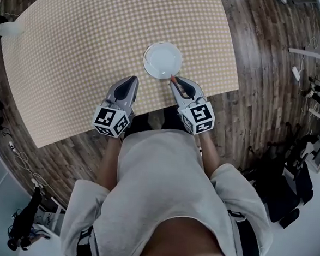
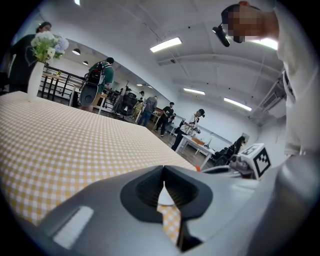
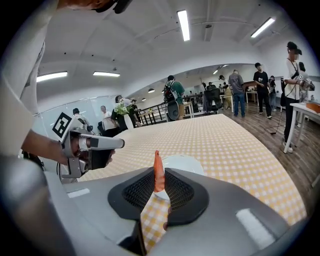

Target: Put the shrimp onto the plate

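Note:
The white plate [image 1: 162,60] stands near the front edge of the yellow checked table. My right gripper [image 1: 175,81] hovers at the plate's near right rim, shut on a thin orange shrimp [image 1: 173,78]. In the right gripper view the shrimp [image 3: 158,172] sticks up from between the pads, with the plate [image 3: 185,163] just beyond it. My left gripper [image 1: 131,81] hangs over the cloth left of the plate, its jaws shut with nothing between them. The left gripper view shows the left gripper [image 2: 164,184] closed and empty over the cloth.
A white vase with flowers [image 1: 6,28] stands at the table's far left corner. The table's front edge [image 1: 150,109] lies just below both grippers. Other people and tables [image 2: 150,110] fill the room beyond. Cables and gear lie on the floor [image 1: 311,80] to the right.

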Demonstrator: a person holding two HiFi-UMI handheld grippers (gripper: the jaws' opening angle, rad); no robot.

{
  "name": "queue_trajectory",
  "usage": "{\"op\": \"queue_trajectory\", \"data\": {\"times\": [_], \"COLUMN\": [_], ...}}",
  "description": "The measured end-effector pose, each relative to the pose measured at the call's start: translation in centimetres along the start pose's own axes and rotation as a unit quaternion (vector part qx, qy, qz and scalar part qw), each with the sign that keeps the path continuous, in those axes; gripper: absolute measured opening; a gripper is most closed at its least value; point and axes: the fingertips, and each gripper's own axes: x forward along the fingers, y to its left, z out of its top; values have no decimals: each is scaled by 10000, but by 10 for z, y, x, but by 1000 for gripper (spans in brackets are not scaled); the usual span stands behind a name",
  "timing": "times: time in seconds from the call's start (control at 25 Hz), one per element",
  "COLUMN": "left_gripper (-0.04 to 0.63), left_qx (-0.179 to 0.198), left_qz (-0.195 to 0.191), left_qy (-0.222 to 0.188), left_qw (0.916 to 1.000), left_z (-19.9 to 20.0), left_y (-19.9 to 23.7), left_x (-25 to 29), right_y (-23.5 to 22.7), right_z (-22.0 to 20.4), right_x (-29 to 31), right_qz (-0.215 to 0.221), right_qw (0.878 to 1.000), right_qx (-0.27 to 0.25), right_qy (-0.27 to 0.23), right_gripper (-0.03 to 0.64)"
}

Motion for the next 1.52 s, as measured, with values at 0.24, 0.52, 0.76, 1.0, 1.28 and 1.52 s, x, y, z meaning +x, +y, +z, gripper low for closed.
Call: {"op": "queue_trajectory", "data": {"times": [0.24, 0.52, 0.76, 1.0, 1.28, 1.52], "left_gripper": [9, 9, 9, 9, 9, 9], "left_qx": [-105, -178, -223, -320, -415, -487], "left_qz": [42, 139, 155, 205, 193, 177], "left_qy": [15, -30, -19, -73, -119, -125], "left_qw": [9999, 9997, 9996, 9993, 9989, 9986], "left_z": [-8, -6, -12, -18, -23, -28], "left_y": [2, 6, 9, 12, 11, 11], "left_x": [0, -6, -14, -21, -24, -26], "right_y": [-3, -20, -34, -30, -19, -18], "right_z": [-14, -2, 13, 7, -18, -34], "right_x": [8, 39, 72, 92, 97, 102], "right_qz": [59, 91, 82, 389, 957, 1420], "right_qw": [9996, 9992, 9976, 9859, 9006, 8075], "right_qx": [-107, -237, -561, -1383, -3814, -5165], "right_qy": [251, 320, 388, 857, 1854, 2471], "right_gripper": [61, 61, 63, 61, 61, 63]}}
